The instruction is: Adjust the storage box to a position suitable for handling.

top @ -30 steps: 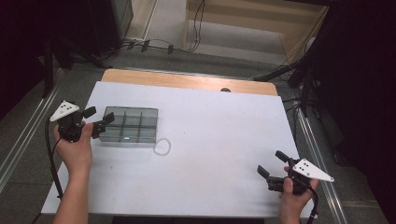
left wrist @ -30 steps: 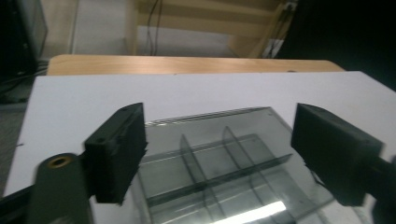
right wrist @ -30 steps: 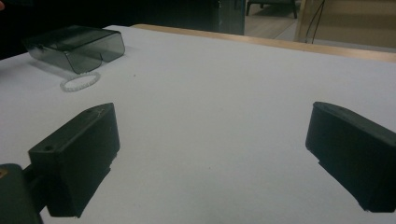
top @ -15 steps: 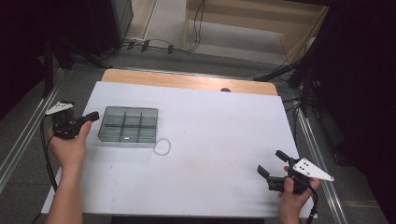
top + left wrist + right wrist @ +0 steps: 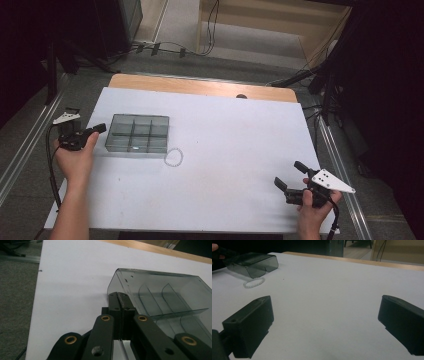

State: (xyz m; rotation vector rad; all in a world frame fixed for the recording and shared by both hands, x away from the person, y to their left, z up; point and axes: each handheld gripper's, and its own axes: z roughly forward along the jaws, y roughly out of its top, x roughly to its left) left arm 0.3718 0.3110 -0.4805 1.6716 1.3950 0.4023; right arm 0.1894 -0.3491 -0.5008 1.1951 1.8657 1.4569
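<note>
White table [image 5: 235, 150] w/ wood back edge | smoky clear plastic divider box [image 5: 137, 133] far left, white bead ring [image 5: 173, 158] beside | your left claw [image 5: 121, 299] closed, empty, nr box wall; right claw [image 5: 324, 315] open, empty | risk: shoving box off edge.

One smoky divided box [image 5: 136, 133], seemingly six compartments, one white beaded ring [image 5: 174, 158], two hand-held grippers

It looked like a lab: a white table [image 5: 225, 150] on a rail frame [image 5: 25, 145], cables [image 5: 165, 47] across grey carpet [image 5: 100, 85].
</note>
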